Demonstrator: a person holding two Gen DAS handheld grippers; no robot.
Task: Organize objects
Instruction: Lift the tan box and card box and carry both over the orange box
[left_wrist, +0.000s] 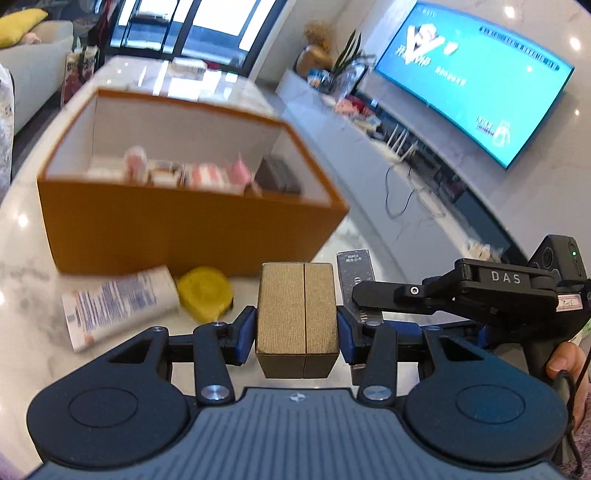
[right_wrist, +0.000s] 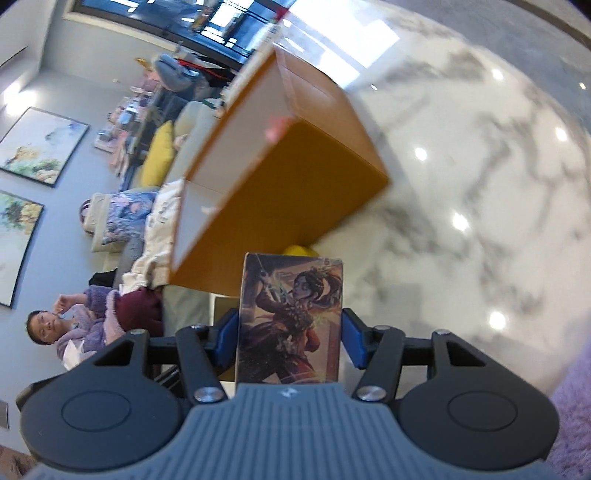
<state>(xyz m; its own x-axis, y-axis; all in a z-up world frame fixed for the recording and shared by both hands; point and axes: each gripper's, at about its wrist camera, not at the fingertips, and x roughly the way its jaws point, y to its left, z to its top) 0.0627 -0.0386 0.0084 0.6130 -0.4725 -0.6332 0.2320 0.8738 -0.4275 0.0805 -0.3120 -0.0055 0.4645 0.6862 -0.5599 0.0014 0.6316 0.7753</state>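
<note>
While your left gripper (left_wrist: 297, 326) clamped a small gold box (left_wrist: 297, 314) above the marble table (left_wrist: 29, 288), your right gripper (right_wrist: 290, 338) pinched an illustrated card pack (right_wrist: 291, 317) near the open orange box (left_wrist: 177, 229).

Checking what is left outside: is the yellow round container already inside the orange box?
No, the yellow round container lies on the table in front of the orange box.

Gold box (left_wrist: 297, 317) and illustrated card box (right_wrist: 291, 317), both upright, near possibly part-filled orange box (left_wrist: 184, 225).
</note>
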